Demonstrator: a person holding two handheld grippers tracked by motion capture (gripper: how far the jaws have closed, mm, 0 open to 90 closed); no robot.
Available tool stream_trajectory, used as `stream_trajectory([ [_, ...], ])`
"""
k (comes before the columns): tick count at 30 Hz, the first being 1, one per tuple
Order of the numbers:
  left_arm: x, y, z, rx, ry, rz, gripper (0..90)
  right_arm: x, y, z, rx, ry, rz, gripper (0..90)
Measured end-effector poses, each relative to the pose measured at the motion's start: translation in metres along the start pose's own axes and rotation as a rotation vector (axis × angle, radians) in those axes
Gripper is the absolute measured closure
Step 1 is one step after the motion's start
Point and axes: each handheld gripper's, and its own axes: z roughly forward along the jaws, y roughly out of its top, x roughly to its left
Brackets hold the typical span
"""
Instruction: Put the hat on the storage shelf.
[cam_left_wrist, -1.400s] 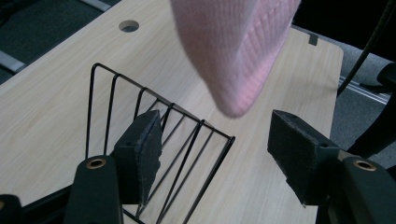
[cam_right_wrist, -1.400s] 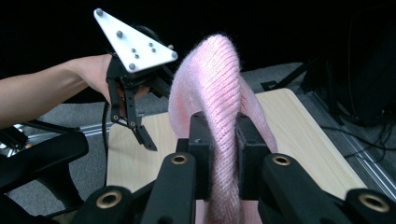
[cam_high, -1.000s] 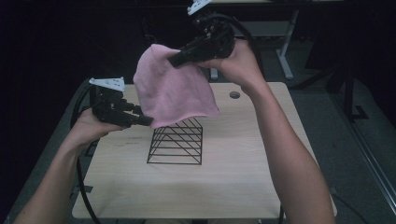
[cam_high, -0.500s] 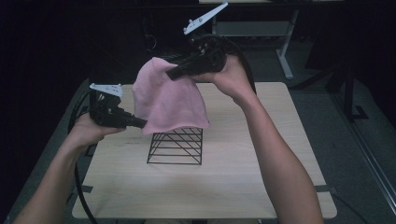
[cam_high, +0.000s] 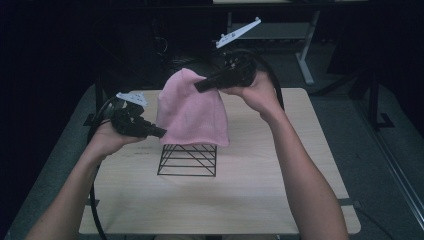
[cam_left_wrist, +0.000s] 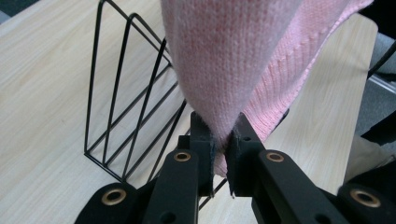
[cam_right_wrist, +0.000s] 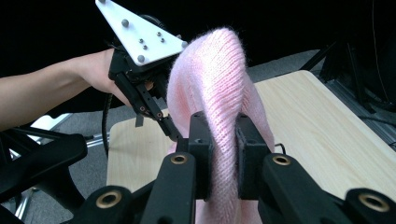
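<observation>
The wooden table (cam_high: 300, 200) carries a black wire rack (cam_high: 188, 160) near its middle, and above that rack hangs a pink knitted cloth (cam_high: 192, 112), held up between the two grippers. Compared with half a second ago and a second ago, the cloth has swung from a slanted, bunched shape off to the rack's left into a squarer drape hanging straight over it, its lower hem now level with the rack's top edge. The right gripper (cam_high: 199, 88) has moved leftward and stays high, while the left one has barely shifted. I judge this to mean the cloth is being lined up for draping over the rack, with the lowering yet to come.

The right gripper (cam_right_wrist: 220, 140) has its jaws nearly closed, a thick fold of the knit pinched between them near the cloth's upper edge. The left gripper (cam_high: 161, 133) sits lower, at the cloth's left side; in its own view (cam_left_wrist: 220, 135) the jaws are almost together, clamping a thin gathered corner of the fabric. Whether the hem already touches the wires is hard to say from the high view; it looks just at them.
</observation>
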Motion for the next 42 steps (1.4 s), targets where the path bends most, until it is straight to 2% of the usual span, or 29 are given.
stream_trajectory([
  [4,0.0,-0.004,0.003,0.024,0.021,0.007,82.6,-0.001,-0.007,0.002,-0.001,0.008,0.002,79.5],
  [8,0.001,-0.008,0.003,0.018,0.021,-0.001,82.6,0.0,-0.008,0.008,-0.001,0.025,0.001,79.4],
  [19,0.001,-0.038,0.002,0.023,0.044,-0.028,82.6,0.01,-0.011,0.035,0.015,0.077,-0.035,78.6],
  [25,0.002,-0.048,0.007,0.028,0.052,-0.034,82.6,0.013,-0.02,0.044,0.025,0.093,-0.028,77.9],
  [35,0.003,-0.056,0.014,0.049,0.068,-0.035,82.7,0.011,-0.033,0.053,0.058,0.106,-0.018,76.8],
  [42,0.004,-0.062,0.021,0.09,0.085,-0.027,82.6,0.012,-0.04,0.061,0.081,0.126,-0.023,75.9],
])
